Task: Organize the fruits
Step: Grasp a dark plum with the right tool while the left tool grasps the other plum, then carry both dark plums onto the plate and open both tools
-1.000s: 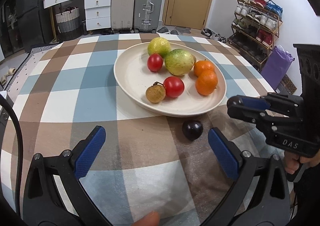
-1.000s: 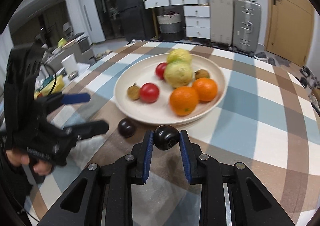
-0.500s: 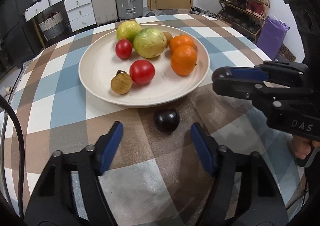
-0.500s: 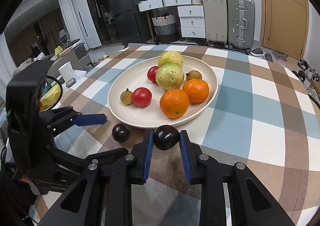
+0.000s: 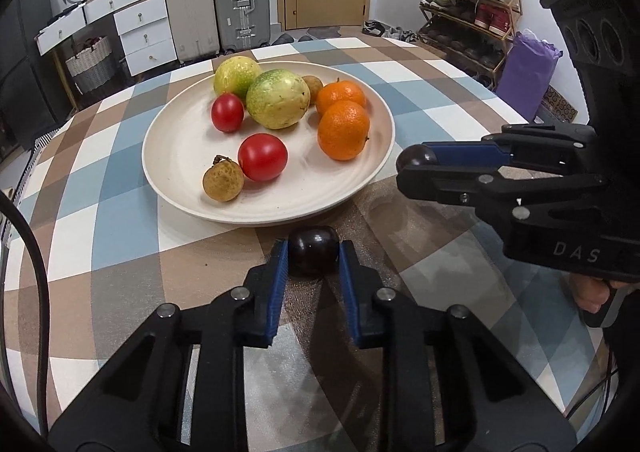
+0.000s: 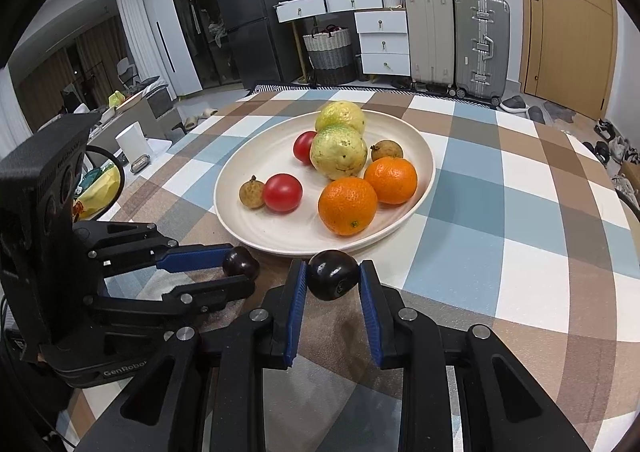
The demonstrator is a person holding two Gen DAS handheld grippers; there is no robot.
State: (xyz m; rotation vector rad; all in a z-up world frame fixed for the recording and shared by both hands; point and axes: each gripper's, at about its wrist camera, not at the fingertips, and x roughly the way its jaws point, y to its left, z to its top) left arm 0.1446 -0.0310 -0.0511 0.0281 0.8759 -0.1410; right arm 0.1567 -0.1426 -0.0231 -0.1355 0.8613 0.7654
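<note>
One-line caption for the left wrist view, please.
Left gripper closed around a dark plum on the checked tablecloth, beside the fruit plate.

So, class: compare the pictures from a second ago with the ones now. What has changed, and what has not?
The left hand-held gripper moved forward to the dark plum on the table and closed around it. The right hand-held gripper kept its own dark plum clamped, near the plate. The fruits on the plate stayed put.

left wrist: low, close, facing plate (image 5: 372,180) | right wrist: same | shared: plate
</note>
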